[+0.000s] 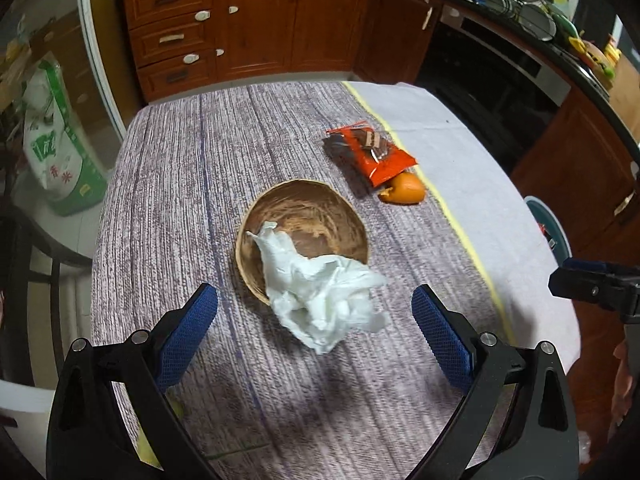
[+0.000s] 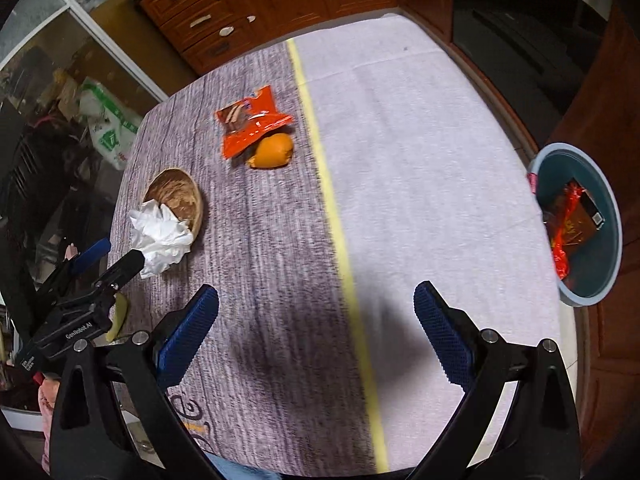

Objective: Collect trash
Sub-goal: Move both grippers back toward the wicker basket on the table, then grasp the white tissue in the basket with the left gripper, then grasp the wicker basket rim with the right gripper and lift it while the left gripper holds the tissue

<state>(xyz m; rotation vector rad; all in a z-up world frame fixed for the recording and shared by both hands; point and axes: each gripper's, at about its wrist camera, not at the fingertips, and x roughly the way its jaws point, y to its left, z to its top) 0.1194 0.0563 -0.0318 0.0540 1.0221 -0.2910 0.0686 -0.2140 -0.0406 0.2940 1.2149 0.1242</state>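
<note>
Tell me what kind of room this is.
Most likely a home kitchen. Wooden cabinets with drawers line the far wall, a dish rack sits on the dark countertop, and a built-in oven is set under it, beside a cloth-covered table.

One bowl (image 1: 302, 236); one tissue (image 1: 326, 304) — one wrapper (image 1: 370, 154).
</note>
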